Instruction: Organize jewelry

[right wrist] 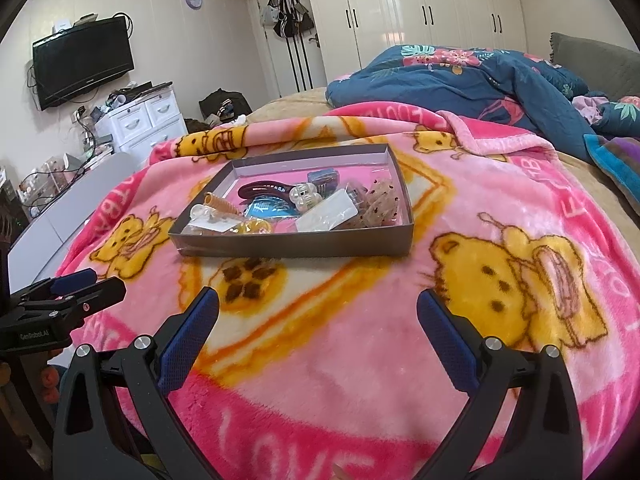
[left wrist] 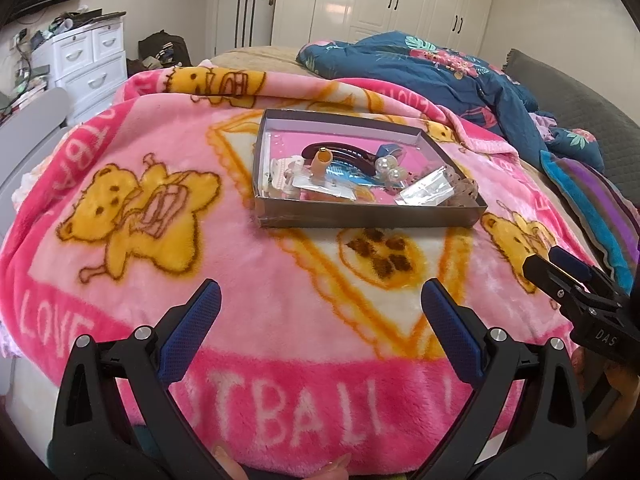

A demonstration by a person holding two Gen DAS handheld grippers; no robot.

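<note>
A: Where is the jewelry?

B: All of it sits in a shallow grey box (left wrist: 362, 216) on a pink bear blanket (left wrist: 168, 276) spread over the bed. The box is ahead of both grippers and well apart from them.

A: What can you make out inside?

B: A dark curved hair clip (left wrist: 340, 151), a tan hair tube (left wrist: 323, 162) standing tilted beside it, a cluster of pearl beads (left wrist: 386, 168), a blue piece (left wrist: 352, 174) under the clip, and a clear plastic packet (left wrist: 424, 192) near the right wall. From the right wrist view the same box (right wrist: 296, 245) shows the packet (right wrist: 327, 213) lying flat toward the front and a speckled brown clip (right wrist: 380, 204) at the right end. Smaller bits are too jumbled to name.

A: And the left gripper?

B: The left gripper (left wrist: 320, 320) hangs over the blanket with its 2 blue-padded fingers spread wide and nothing between them.

A: The right one?

B: The right gripper (right wrist: 318, 320) is the same: fingers far apart, empty, above the blanket short of the box. In the left wrist view it juts in from the right edge, clear of the box.

A: Anything else nearby?

B: A dark blue floral quilt (right wrist: 460, 76) is bunched beyond the blanket, and a white dresser (right wrist: 140, 120) stands against the far wall below a TV (right wrist: 82, 66).
</note>
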